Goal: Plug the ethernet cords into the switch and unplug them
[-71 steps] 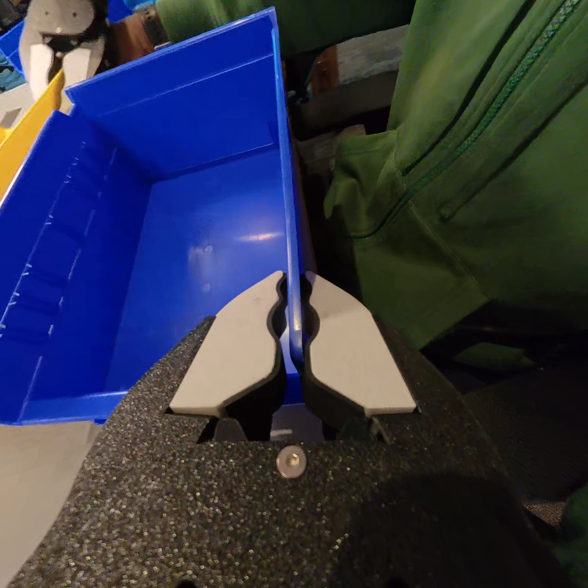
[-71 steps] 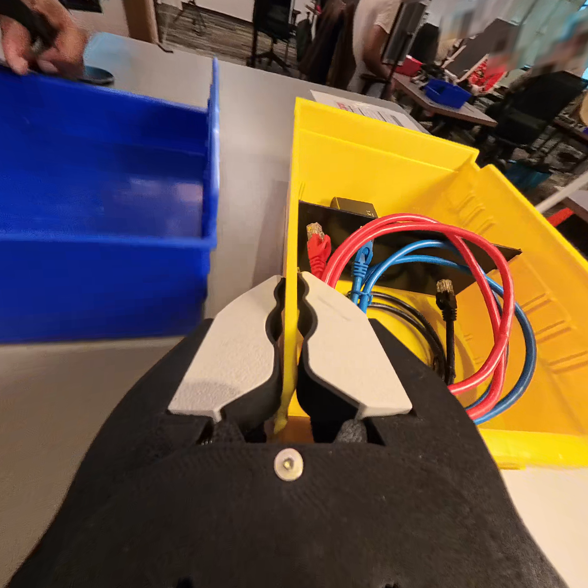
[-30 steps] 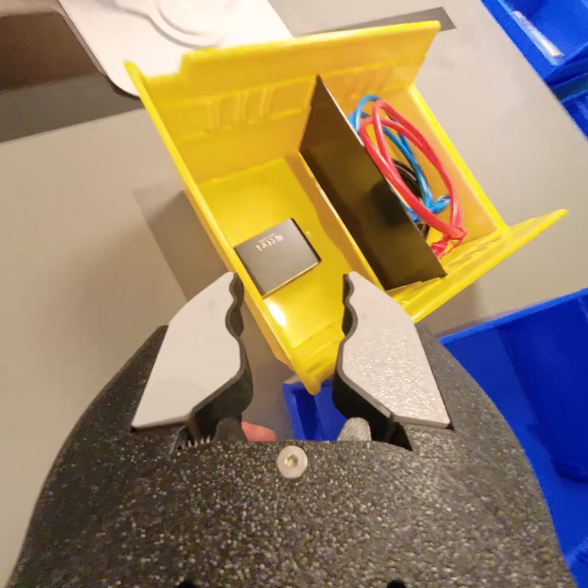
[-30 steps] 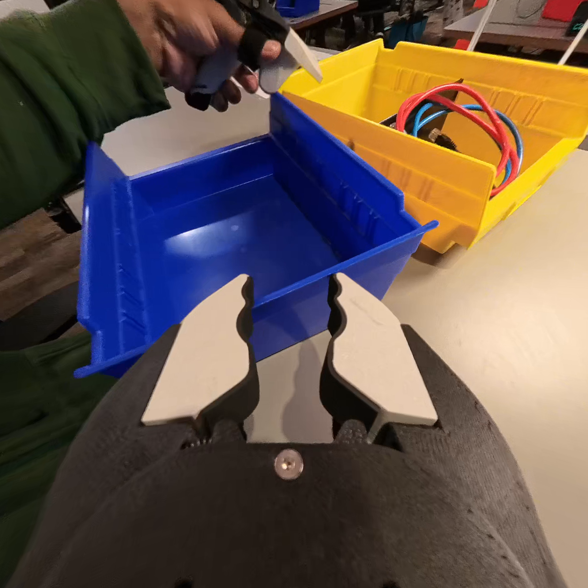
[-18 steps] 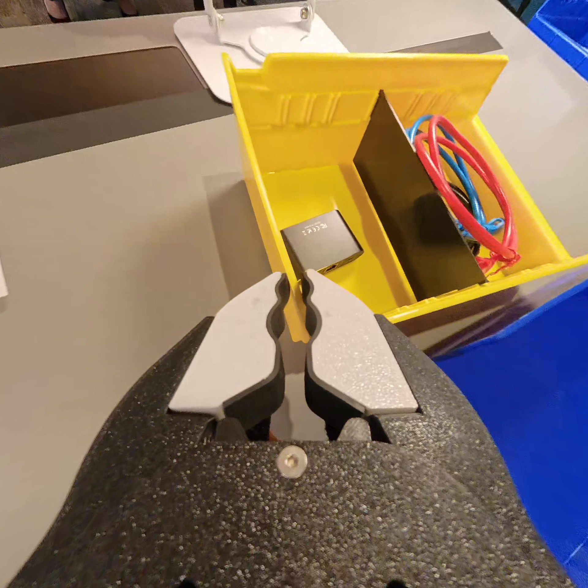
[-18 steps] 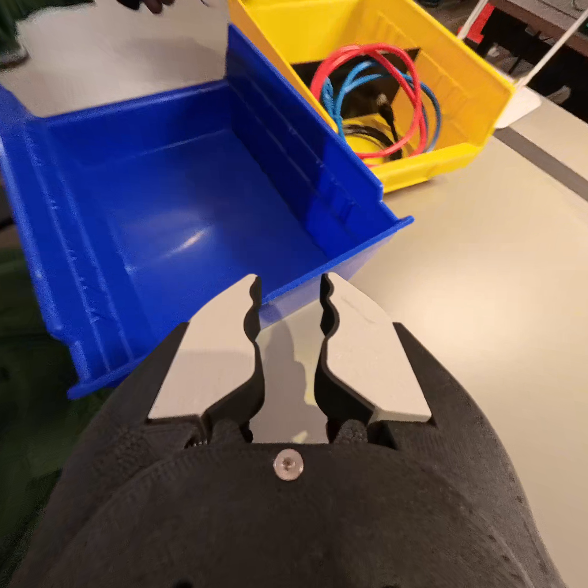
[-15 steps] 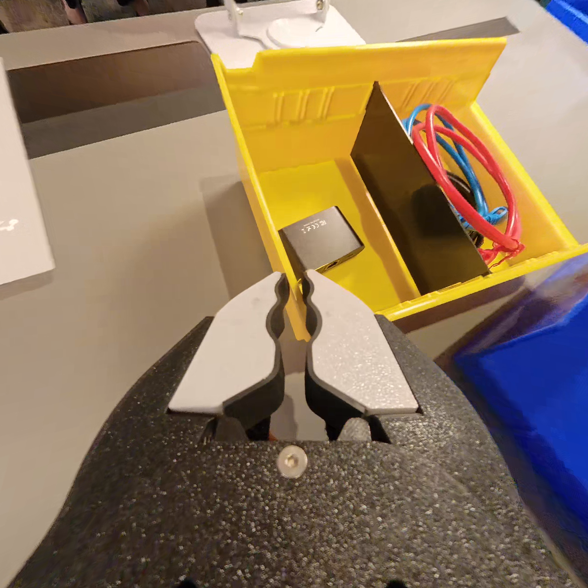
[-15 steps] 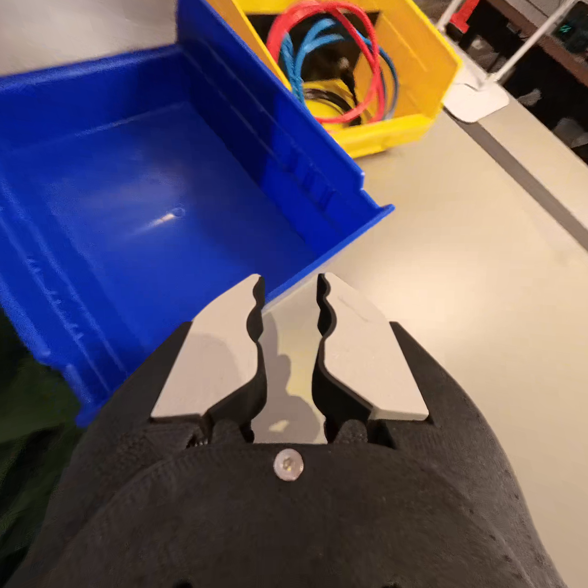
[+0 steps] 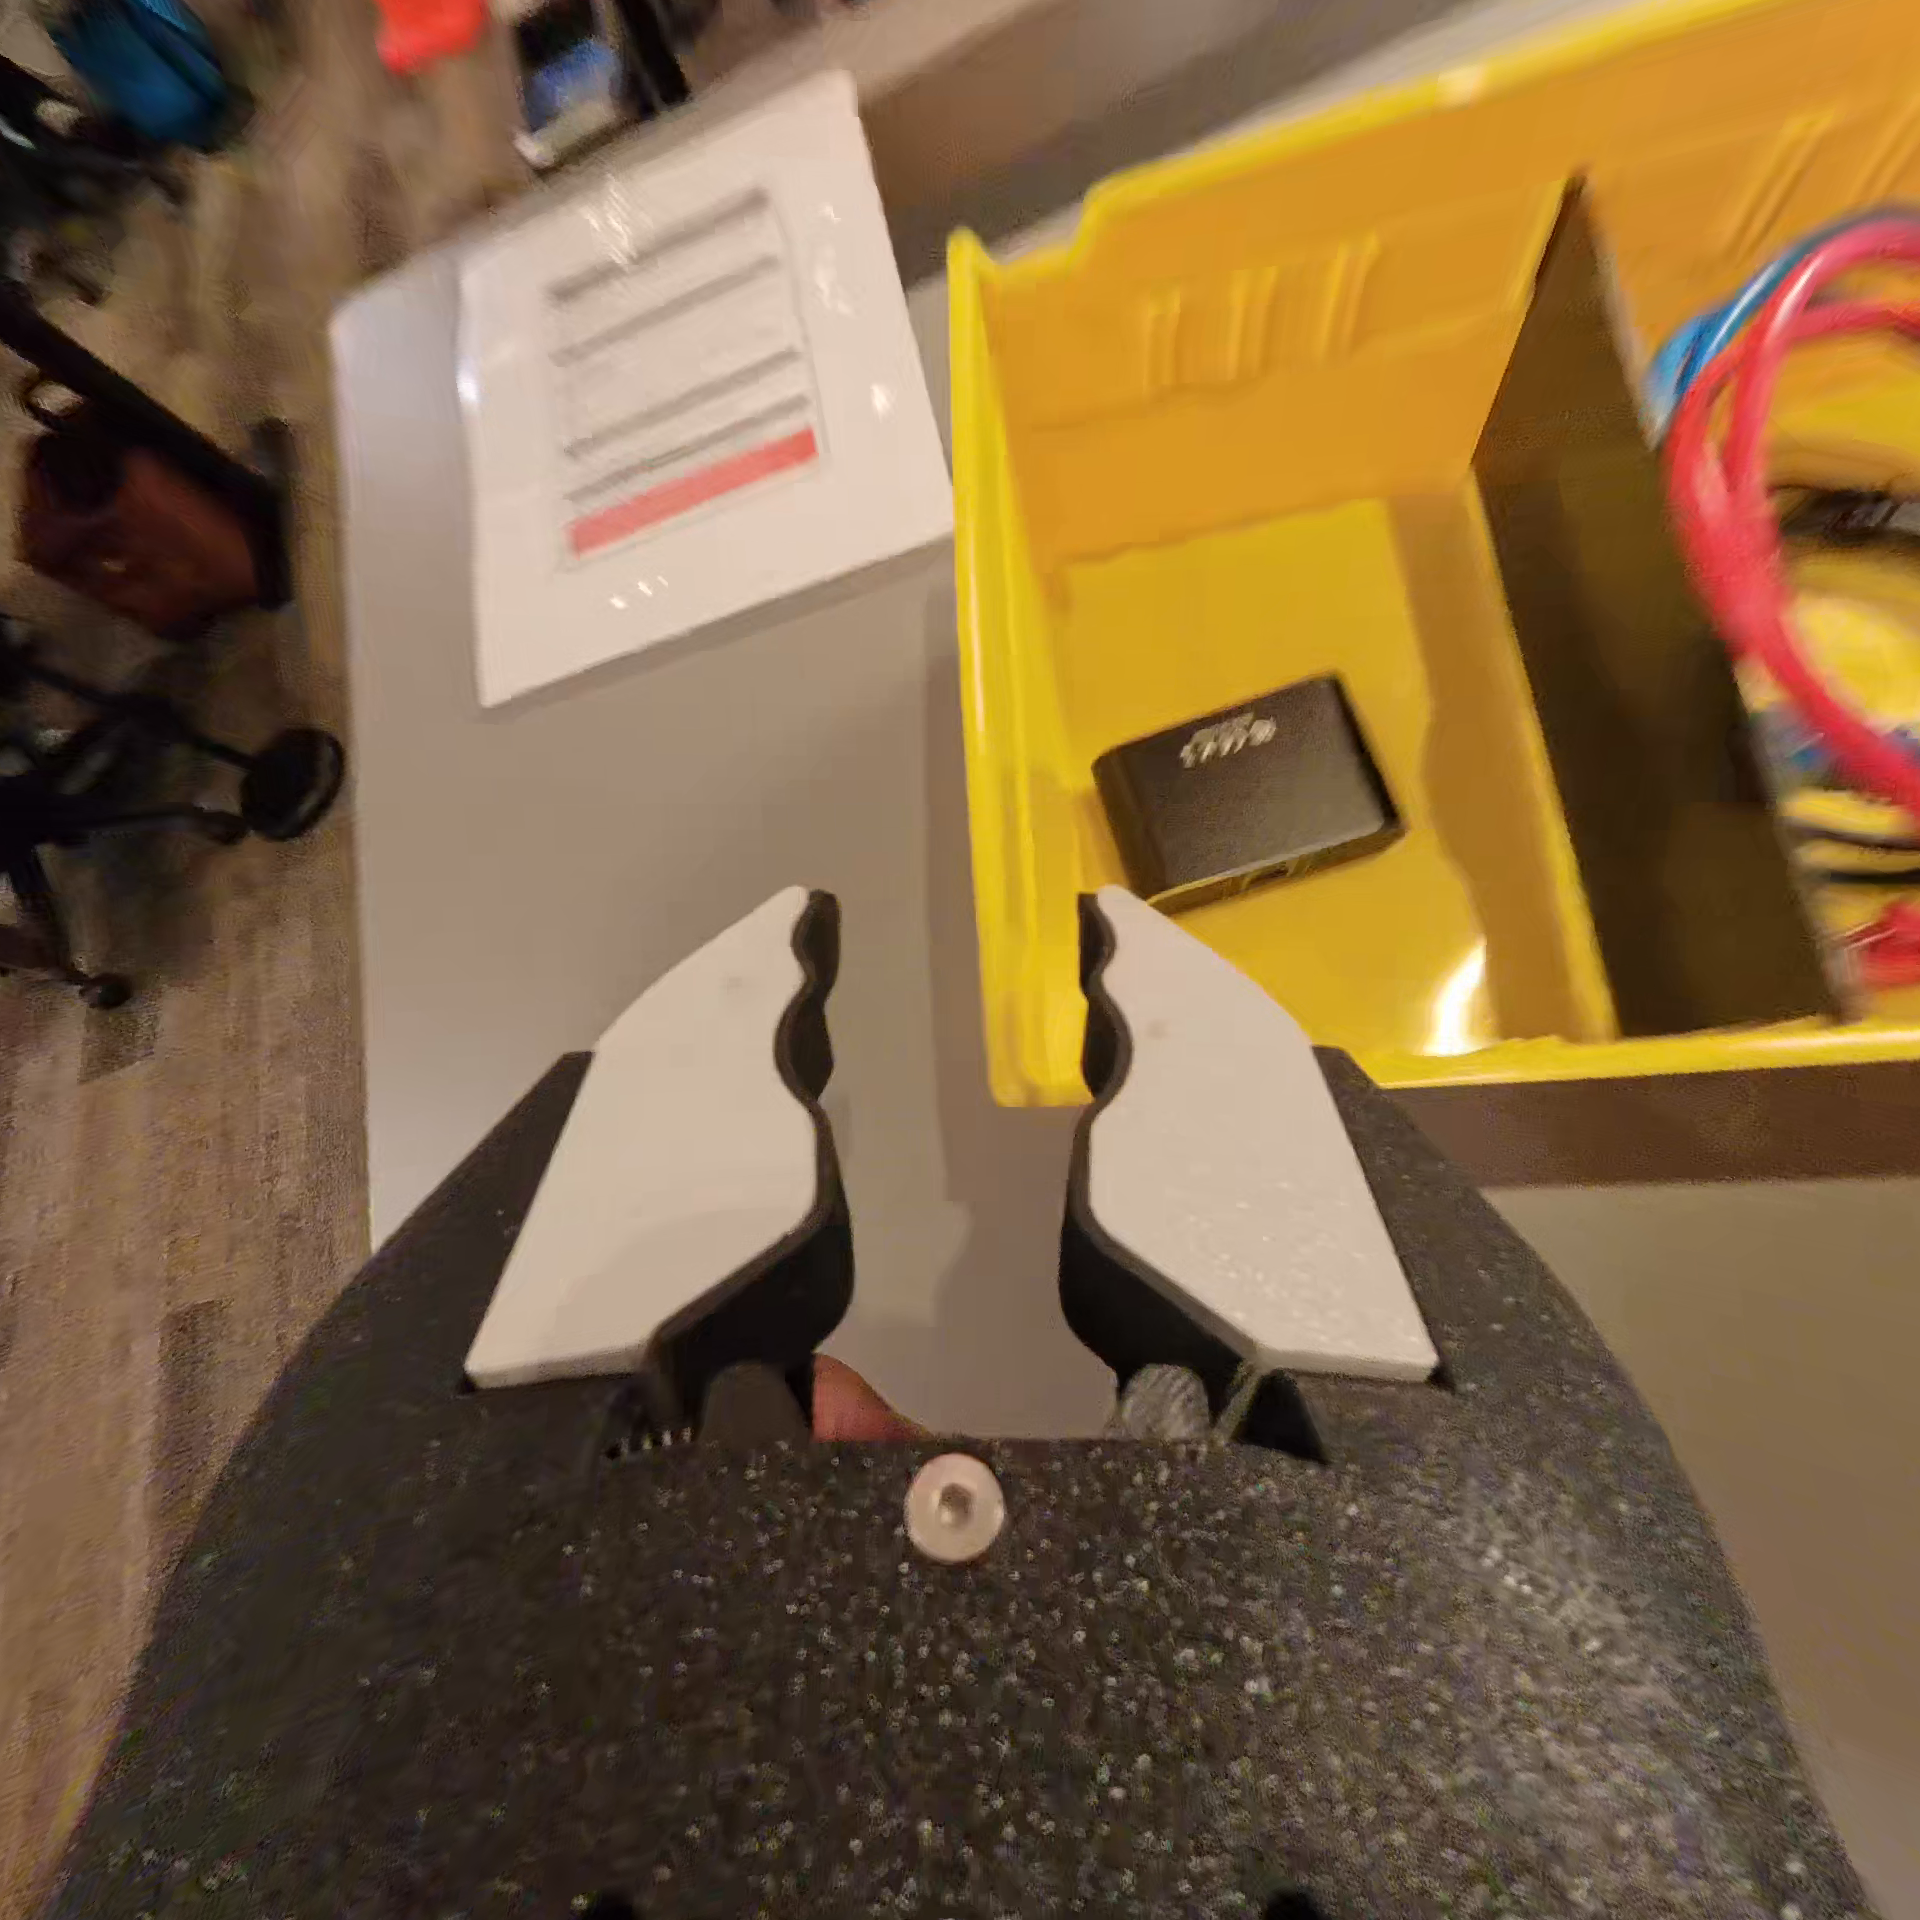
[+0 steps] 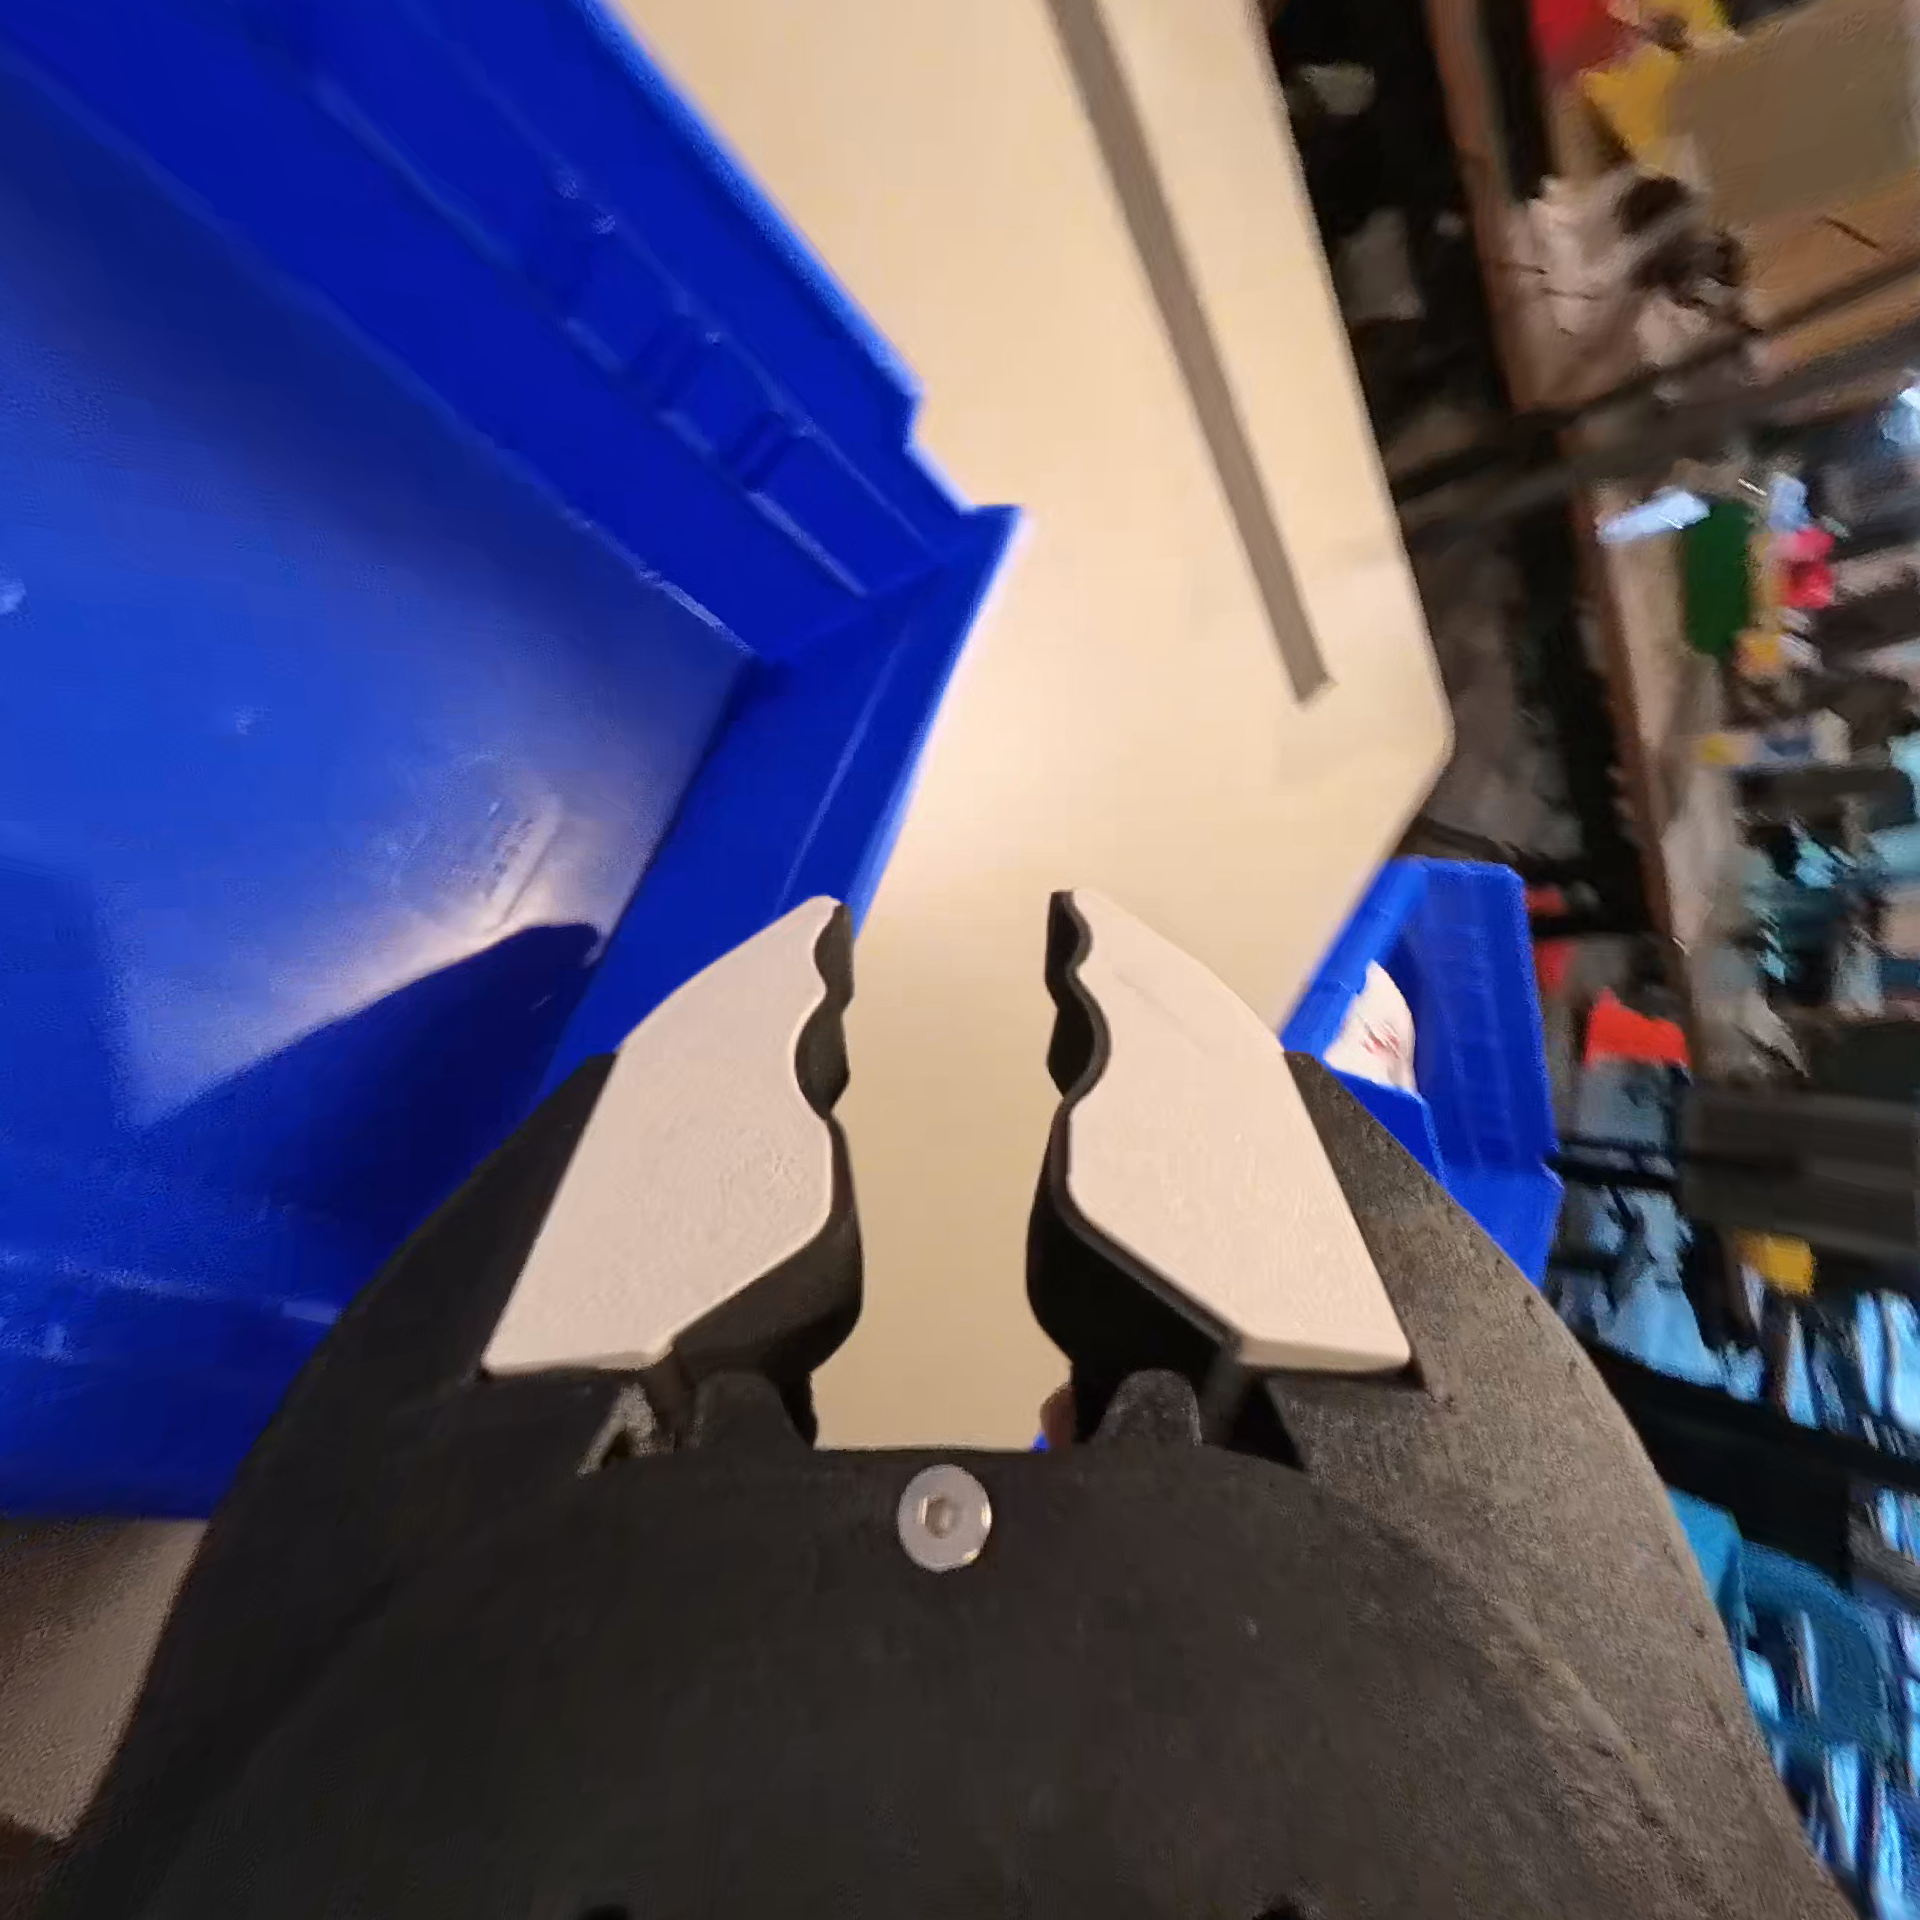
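Left gripper (image 9: 956, 914) is open, nothing between the jaws, hanging over the grey tabletop (image 9: 644, 831) just off the near-left corner of the yellow bin (image 9: 997, 727). My right finger (image 9: 1226, 1164) overlaps the bin's front rim in the picture; contact or not, can't tell.

Left to right in the left wrist view: a white laminated sheet (image 9: 686, 384) with a red bar lies flat on the tabletop, beside the bin's left wall. Then the bin's left compartment, where the switch (image 9: 1247, 790) (small black box, lying flat on the yellow floor) sits toward the front. A black divider (image 9: 1621, 665) stands upright to its right. Past the divider, the ethernet cords (image 9: 1745, 499) are coiled in the right compartment: red loop on top, blue behind it, a red plug end low at the frame edge. That side is blurred, so no detail on the other plugs. None of the cords reaches the switch compartment.

Right gripper (image 10: 945, 914) is also open and holding nothing, above bare tabletop. Big blue bin (image 10: 790, 727) fills the left of its view, its corner just beside my left finger (image 10: 707, 1153). A smaller blue bin (image 10: 1475, 1049) sits at the tabletop's edge to the right, something white inside (too blurred to identify). Background beyond is cluttered shelving, blurred.
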`<state>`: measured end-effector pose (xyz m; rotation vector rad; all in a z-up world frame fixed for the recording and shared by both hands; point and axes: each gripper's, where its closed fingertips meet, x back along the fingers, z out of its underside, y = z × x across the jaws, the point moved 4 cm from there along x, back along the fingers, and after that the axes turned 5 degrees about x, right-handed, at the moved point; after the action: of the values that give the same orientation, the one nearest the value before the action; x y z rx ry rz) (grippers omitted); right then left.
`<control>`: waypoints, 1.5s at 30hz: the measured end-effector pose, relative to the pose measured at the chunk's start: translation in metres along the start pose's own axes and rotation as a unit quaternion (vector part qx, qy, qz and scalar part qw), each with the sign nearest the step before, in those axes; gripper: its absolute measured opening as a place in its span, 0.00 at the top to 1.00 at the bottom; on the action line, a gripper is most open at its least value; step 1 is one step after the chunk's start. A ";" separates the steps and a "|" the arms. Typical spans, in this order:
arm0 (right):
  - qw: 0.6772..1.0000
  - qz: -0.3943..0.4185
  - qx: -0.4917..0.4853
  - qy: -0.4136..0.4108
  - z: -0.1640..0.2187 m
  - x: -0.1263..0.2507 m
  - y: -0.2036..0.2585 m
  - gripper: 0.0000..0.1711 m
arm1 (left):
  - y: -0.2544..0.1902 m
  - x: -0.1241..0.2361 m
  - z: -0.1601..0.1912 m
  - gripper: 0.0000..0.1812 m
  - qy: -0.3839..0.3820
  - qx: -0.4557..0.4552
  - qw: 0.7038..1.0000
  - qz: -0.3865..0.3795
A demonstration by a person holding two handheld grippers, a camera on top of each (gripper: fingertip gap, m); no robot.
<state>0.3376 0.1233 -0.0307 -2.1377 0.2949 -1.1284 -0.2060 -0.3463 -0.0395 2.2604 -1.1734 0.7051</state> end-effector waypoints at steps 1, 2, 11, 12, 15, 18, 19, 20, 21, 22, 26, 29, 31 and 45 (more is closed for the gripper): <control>0.999 0.029 -0.026 0.000 0.002 0.008 -0.007 0.77 | -0.003 0.013 -0.004 0.72 -0.031 0.015 0.999 -0.006; 0.997 0.049 -0.059 -0.015 0.001 0.018 -0.010 0.75 | -0.012 0.026 -0.009 0.69 -0.072 0.035 0.997 -0.002; 0.938 0.049 -0.236 -0.249 -0.057 0.109 0.117 0.68 | -0.159 0.077 -0.001 0.46 -0.277 0.106 0.954 0.046; 0.935 0.053 -0.237 -0.258 -0.066 0.113 0.131 0.67 | -0.173 0.074 -0.002 0.45 -0.278 0.100 0.955 0.037; 0.932 0.072 -0.232 -0.270 -0.096 0.117 0.163 0.63 | -0.206 0.060 -0.005 0.37 -0.270 0.059 0.961 -0.016; 0.940 0.072 -0.211 -0.256 -0.121 0.107 0.189 0.59 | -0.225 0.042 -0.005 0.36 -0.248 0.021 0.966 -0.070; 0.946 0.077 -0.203 -0.242 -0.124 0.102 0.194 0.59 | -0.225 0.036 -0.003 0.37 -0.235 0.012 0.968 -0.093; 0.952 0.088 -0.193 -0.222 -0.123 0.096 0.196 0.59 | -0.222 0.030 0.000 0.36 -0.227 0.007 0.967 -0.115; 0.956 0.103 -0.185 -0.202 -0.119 0.090 0.196 0.59 | -0.221 0.028 0.000 0.37 -0.241 0.014 0.964 -0.110; 0.958 0.105 -0.184 -0.196 -0.116 0.086 0.195 0.57 | -0.219 0.027 0.001 0.39 -0.242 0.024 0.964 -0.107; 0.961 0.109 -0.182 -0.176 -0.093 0.079 0.181 0.59 | -0.192 0.036 0.018 0.46 -0.227 0.021 0.962 -0.147; 0.965 0.127 -0.183 -0.139 -0.060 0.078 0.160 0.58 | -0.157 0.048 0.042 0.47 -0.213 0.046 0.961 -0.169; 0.965 0.153 -0.194 -0.093 -0.029 0.079 0.142 0.59 | -0.127 0.059 0.062 0.50 -0.198 0.073 0.957 -0.197; 0.961 0.112 -0.189 -0.169 -0.095 0.054 0.163 0.66 | -0.233 0.047 -0.006 0.62 -0.238 0.039 0.970 0.015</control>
<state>0.3126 -0.0676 -0.0684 -2.5050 0.6133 -0.5964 0.0123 -0.2519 -0.0481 2.5680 -1.4140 0.2192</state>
